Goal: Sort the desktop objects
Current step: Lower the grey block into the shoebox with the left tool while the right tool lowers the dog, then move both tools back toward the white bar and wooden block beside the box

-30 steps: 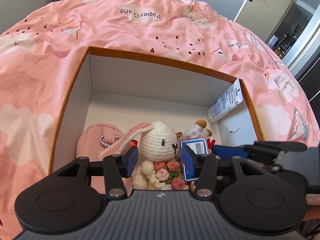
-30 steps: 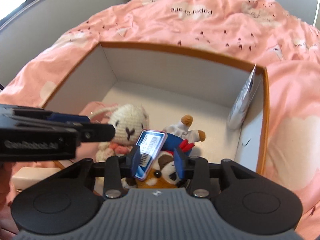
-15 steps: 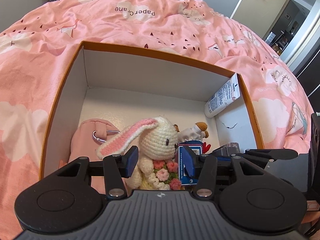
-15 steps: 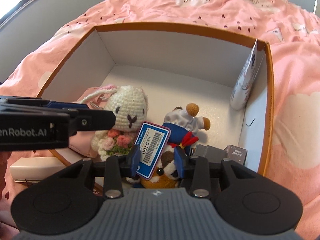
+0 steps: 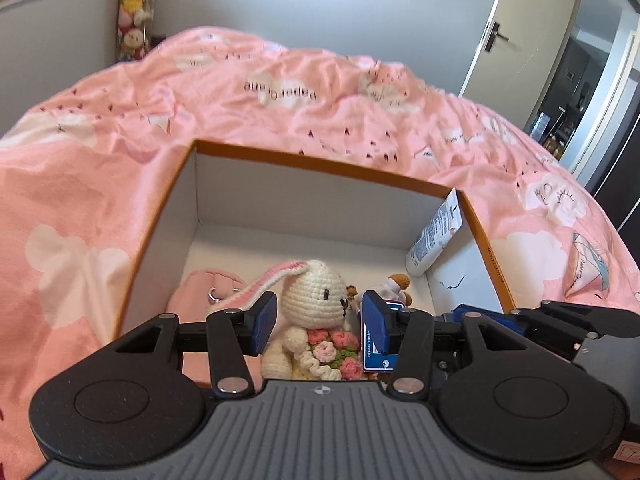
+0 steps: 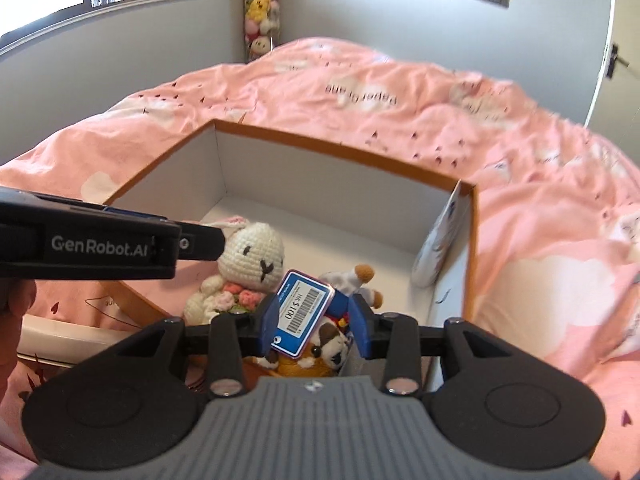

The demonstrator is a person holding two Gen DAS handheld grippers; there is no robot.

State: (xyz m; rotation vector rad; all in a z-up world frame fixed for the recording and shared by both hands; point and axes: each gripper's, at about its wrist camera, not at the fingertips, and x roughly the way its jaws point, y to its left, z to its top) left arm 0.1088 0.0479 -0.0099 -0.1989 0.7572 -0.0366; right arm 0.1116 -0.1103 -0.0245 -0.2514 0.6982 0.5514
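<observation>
Between right tool [image 6: 316, 316] pads: thin, stiff blue barcode card [image 6: 303, 311], seemingly loose, tilted. Light, slippery; best pinched across flat faces. Left tool [image 5: 320, 322] wide, holding nothing.

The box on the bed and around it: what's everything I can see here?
box: one, orange rim, white inside, on the bed
bedspread: one, pink
crochet bunny: one, cream, in box
pouch: one, pink, left of bunny
tube: one, white, leaning in the box's right corner
plush dog: one, brown-white, near front
card: one, blue with barcode, between right gripper's fingers
left gripper: black, open
right gripper: black, holding card
</observation>
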